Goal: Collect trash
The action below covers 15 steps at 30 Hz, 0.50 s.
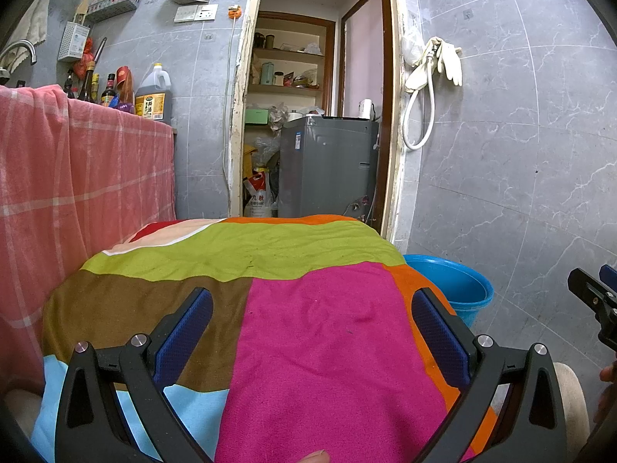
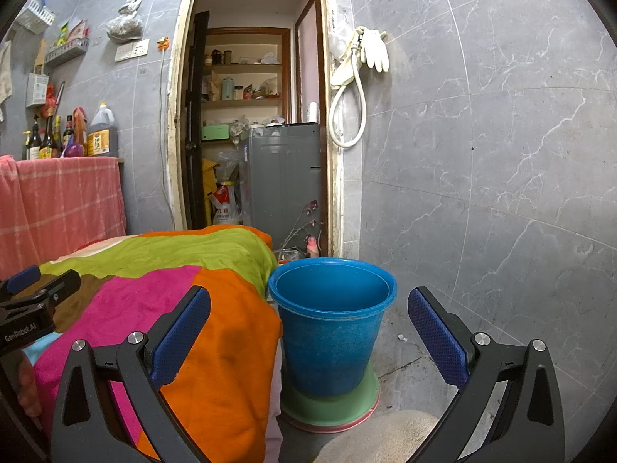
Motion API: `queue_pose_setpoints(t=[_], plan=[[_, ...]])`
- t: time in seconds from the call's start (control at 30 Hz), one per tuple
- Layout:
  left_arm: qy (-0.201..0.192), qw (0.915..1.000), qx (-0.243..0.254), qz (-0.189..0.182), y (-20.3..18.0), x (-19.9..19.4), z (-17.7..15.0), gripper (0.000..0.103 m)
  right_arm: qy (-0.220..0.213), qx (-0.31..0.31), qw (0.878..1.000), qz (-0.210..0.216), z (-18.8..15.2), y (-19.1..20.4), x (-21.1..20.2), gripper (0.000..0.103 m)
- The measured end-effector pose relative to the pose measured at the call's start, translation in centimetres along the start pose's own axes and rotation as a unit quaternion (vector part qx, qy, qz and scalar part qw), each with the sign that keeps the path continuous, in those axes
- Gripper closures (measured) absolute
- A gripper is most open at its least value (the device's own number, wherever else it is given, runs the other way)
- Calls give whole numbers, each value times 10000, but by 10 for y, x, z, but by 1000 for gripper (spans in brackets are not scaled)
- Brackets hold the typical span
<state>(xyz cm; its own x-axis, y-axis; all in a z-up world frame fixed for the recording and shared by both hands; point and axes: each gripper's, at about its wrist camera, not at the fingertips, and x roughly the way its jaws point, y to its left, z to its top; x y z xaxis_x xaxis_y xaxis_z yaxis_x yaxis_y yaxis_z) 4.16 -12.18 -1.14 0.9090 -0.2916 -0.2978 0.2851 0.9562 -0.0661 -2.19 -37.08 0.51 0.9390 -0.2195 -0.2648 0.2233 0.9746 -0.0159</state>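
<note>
A blue bucket [image 2: 331, 332] stands on the floor beside a table draped in a patchwork cloth [image 1: 270, 308]; its rim [image 1: 459, 281] shows past the table's right corner in the left wrist view. The bucket's inside looks empty from here. My left gripper [image 1: 312, 332] hovers open over the pink patch of the cloth, holding nothing. My right gripper [image 2: 308, 332] is open in front of the bucket, with nothing between its fingers. The left gripper [image 2: 34, 285] also shows at the left edge of the right wrist view. No loose trash shows on the cloth.
A pink checked cloth [image 1: 77, 177] covers a counter on the left, with bottles [image 1: 115, 92] on top. A doorway ahead opens onto a grey washing machine [image 1: 327, 166] and shelves. Grey tiled wall on the right holds a hose and gloves [image 1: 432, 65]. A small white scrap [image 2: 403, 337] lies on the floor.
</note>
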Motion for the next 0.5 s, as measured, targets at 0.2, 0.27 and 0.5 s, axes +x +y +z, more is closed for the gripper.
queue_pose_setpoints(t=[0.2,0.27,0.5], plan=[[-7,10000,6,18,0,0,0,2,-5,11,10000,1,0,1,0,0],[0,10000,13,28,-1,1,0,2,-10,7,10000,-1,0,0,0,0],[-16,10000,91,10,-5,0,-1,2,-4,4,10000,2,0,2,0,0]])
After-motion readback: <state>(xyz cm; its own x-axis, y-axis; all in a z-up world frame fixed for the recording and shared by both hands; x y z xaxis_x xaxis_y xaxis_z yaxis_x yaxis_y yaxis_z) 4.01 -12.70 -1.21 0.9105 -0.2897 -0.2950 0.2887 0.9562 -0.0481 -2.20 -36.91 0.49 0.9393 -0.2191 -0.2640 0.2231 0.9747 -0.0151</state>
